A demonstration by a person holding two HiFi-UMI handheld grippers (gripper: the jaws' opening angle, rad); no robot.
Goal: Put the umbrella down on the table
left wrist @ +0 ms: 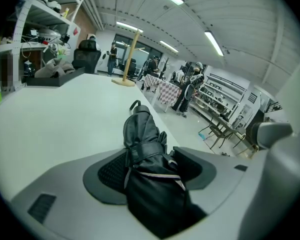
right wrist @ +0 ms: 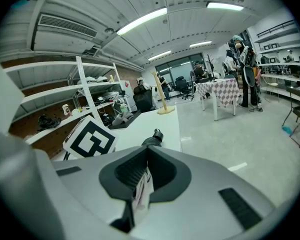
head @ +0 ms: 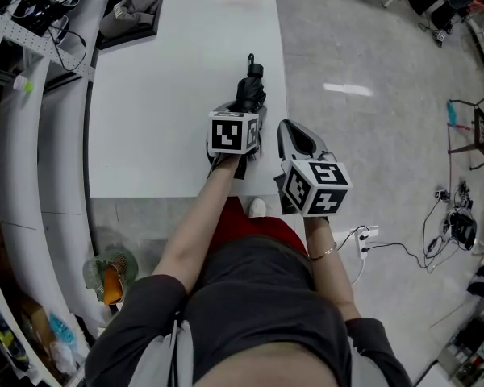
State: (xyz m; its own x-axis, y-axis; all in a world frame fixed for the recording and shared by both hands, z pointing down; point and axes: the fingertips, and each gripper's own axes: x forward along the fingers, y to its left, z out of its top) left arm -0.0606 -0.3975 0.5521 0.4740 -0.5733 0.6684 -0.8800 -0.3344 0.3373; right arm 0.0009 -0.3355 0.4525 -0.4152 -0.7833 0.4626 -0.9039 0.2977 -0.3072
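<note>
Umbrella point(head: 248, 87): black, folded and strapped, lying on white tabletop point(head: 161, 95) near its right edge.
Left gripper point(left wrist: 155, 165): at umbrella's near end; fingers point(left wrist: 109, 173) spread wide either side of fabric, not clamping.
Right gripper point(right wrist: 146, 151): just past tabletop's edge; fingers point(right wrist: 165, 171) closed together.

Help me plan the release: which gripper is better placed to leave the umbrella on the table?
Left gripper: the umbrella lies on the table between its open jaws; the right gripper hangs beyond the edge, jaws together.
</note>
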